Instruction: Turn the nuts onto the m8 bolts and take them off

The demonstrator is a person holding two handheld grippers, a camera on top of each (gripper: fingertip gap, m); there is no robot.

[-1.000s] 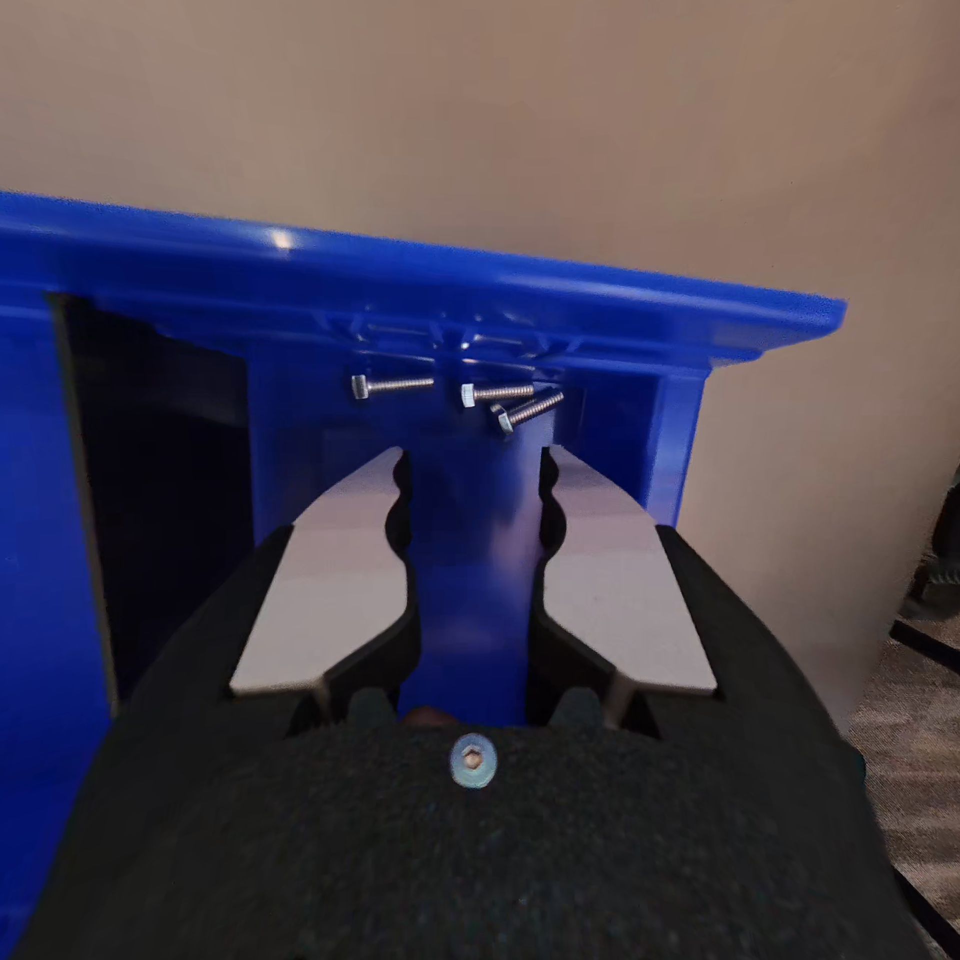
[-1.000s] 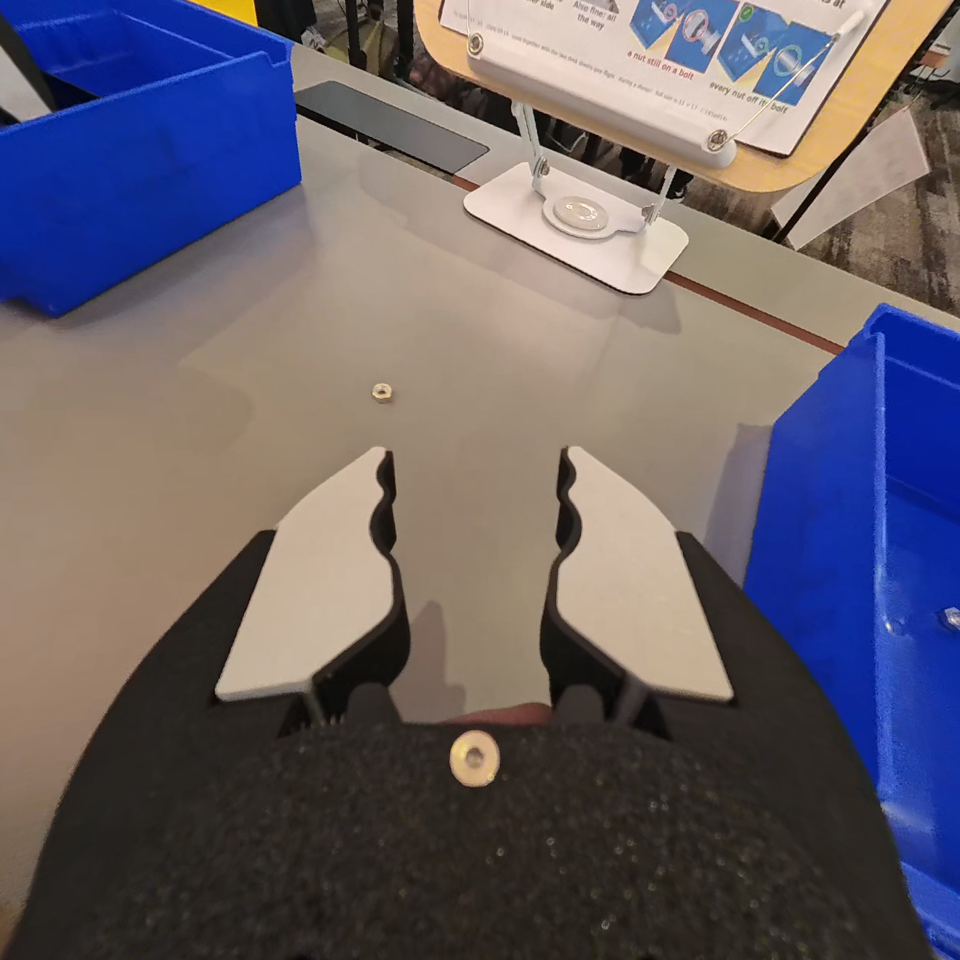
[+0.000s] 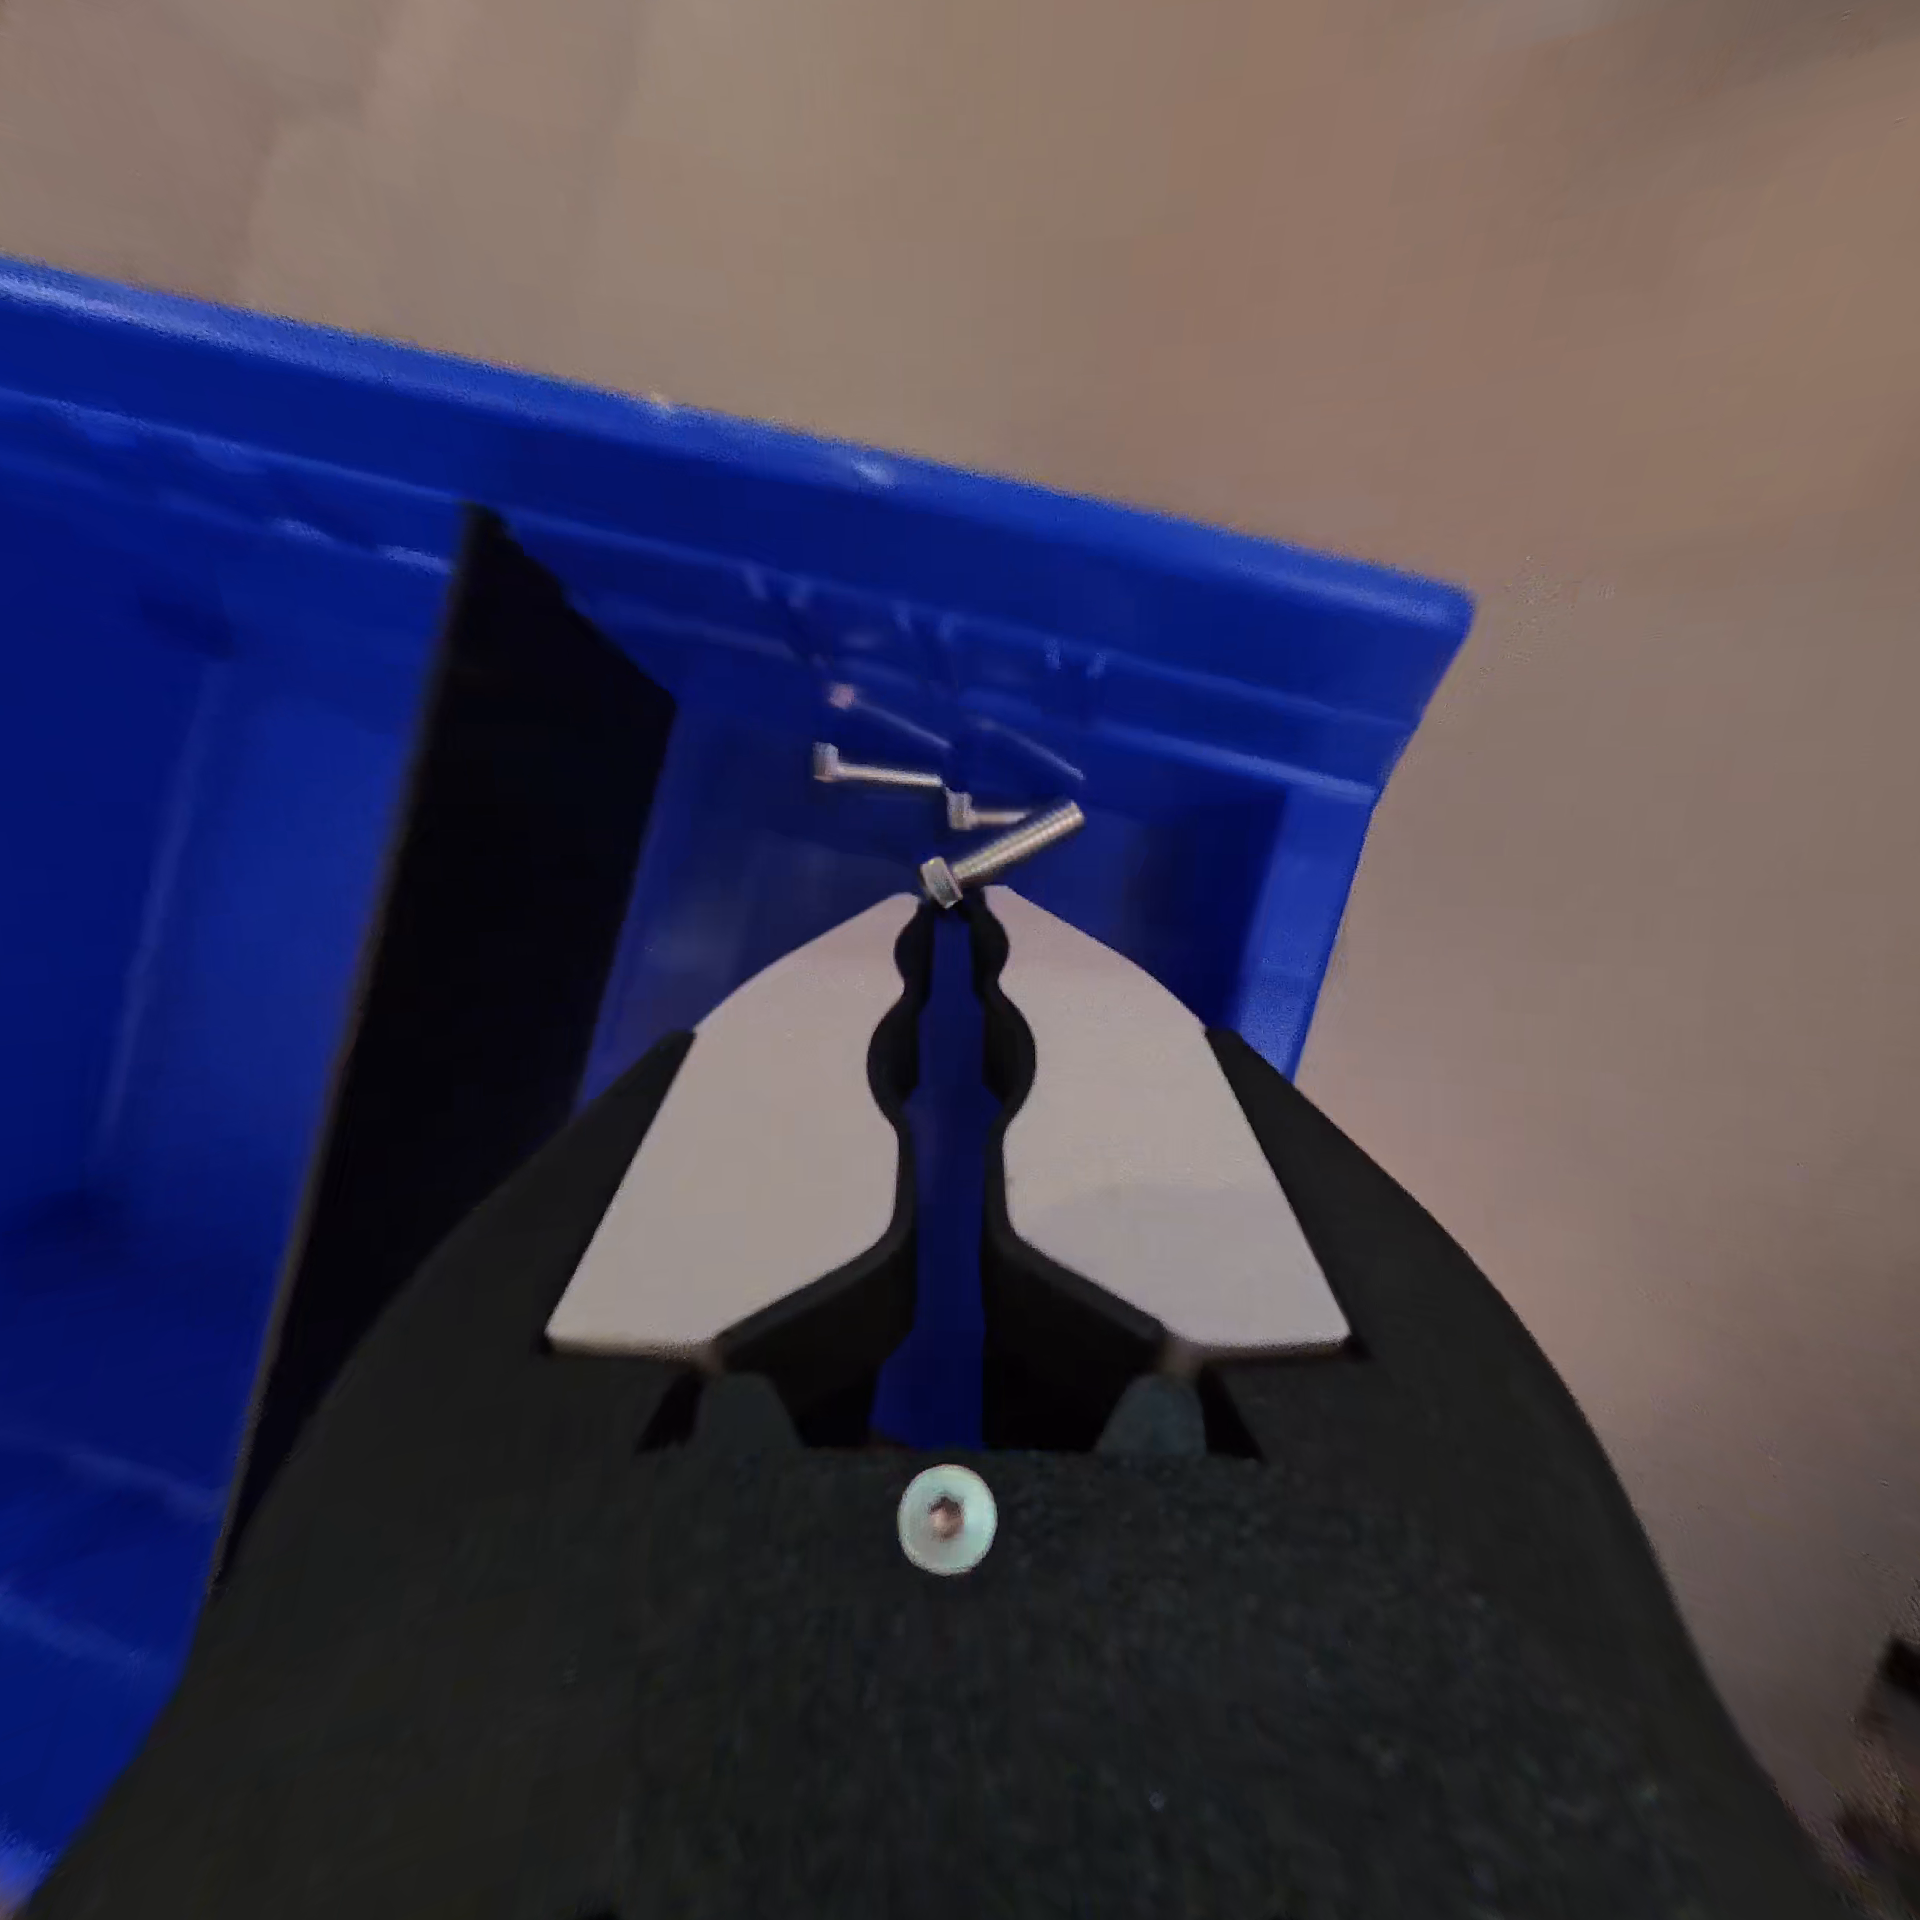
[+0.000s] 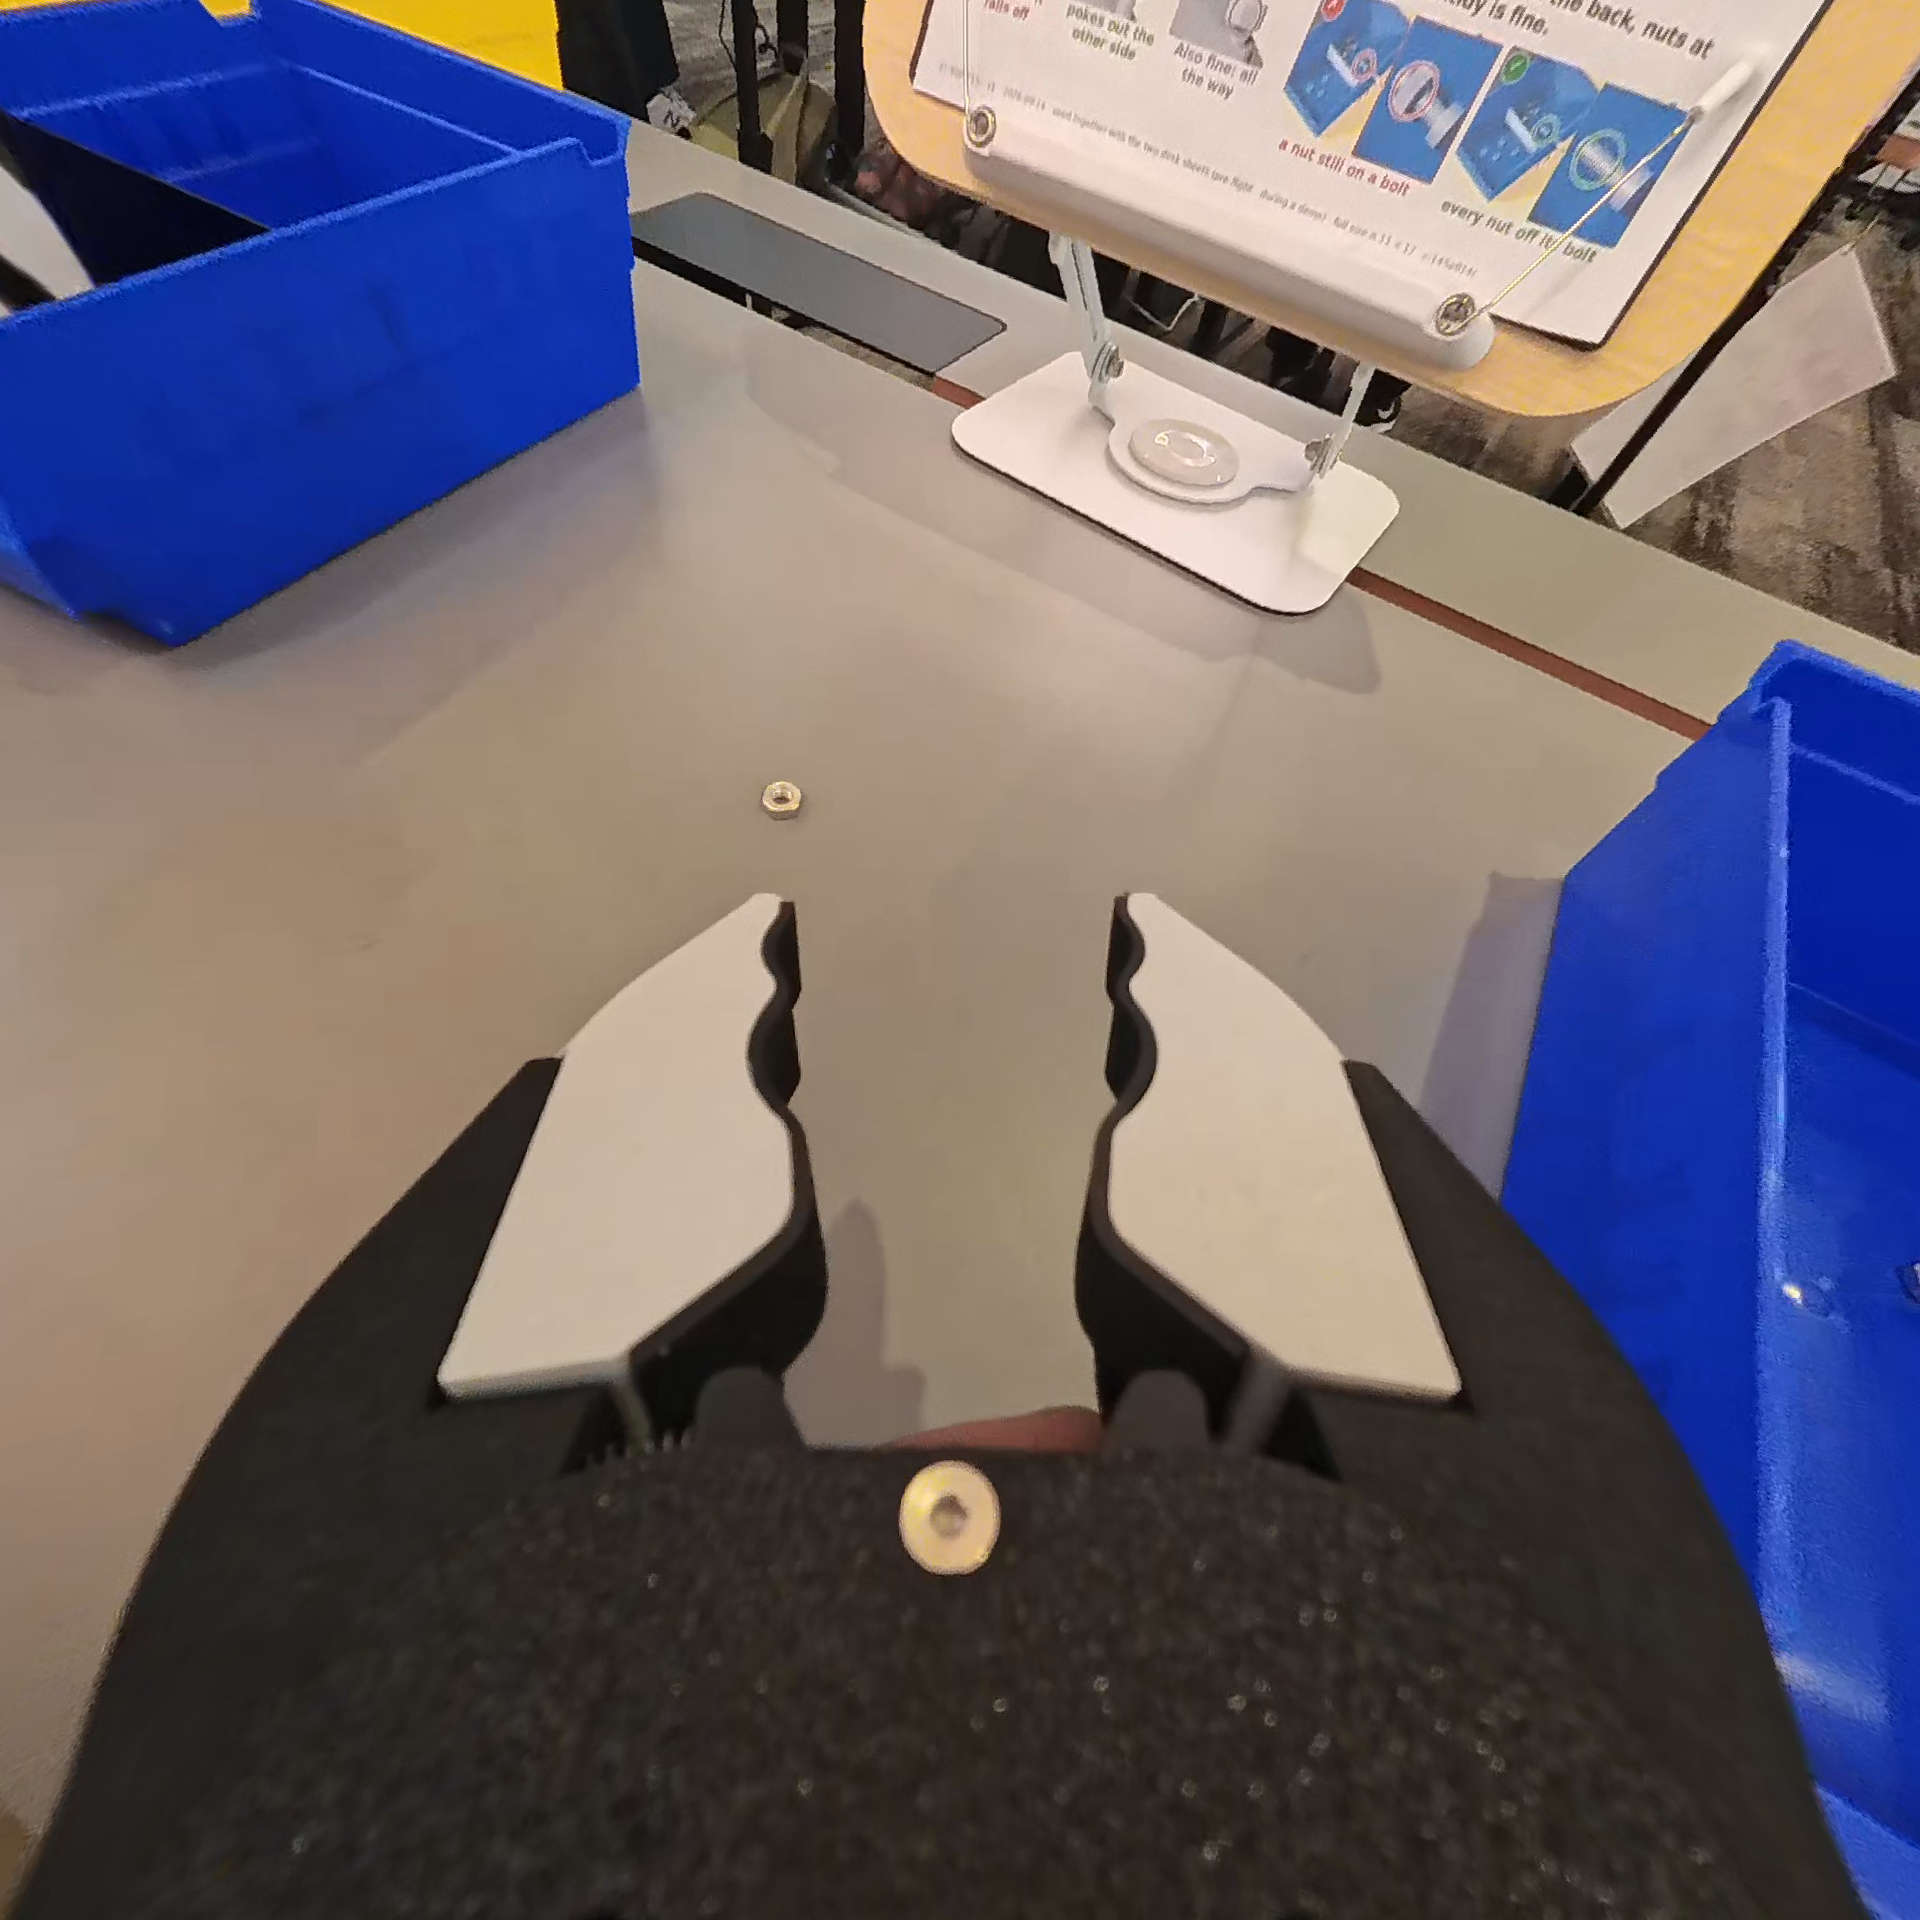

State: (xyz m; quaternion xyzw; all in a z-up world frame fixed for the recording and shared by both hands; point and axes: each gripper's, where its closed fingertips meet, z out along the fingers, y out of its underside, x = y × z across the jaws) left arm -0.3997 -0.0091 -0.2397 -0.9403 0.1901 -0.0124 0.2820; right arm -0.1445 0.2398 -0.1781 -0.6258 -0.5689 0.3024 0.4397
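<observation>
Three bolts (image 3: 1003, 854), one nut (image 4: 779, 800)

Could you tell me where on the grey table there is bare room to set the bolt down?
Widest bare patch: the table between the left blue bin, the white stand base and the right bin; only a lone nut lies there, ahead of the open right claw. Crowded: the bin corner around the left claw, where bolts cluster.

Blue bin (image 3: 312, 935), silver bolt (image 3: 1003, 854), grey table (image 4: 416, 831), silver nut (image 4: 780, 800).
</observation>
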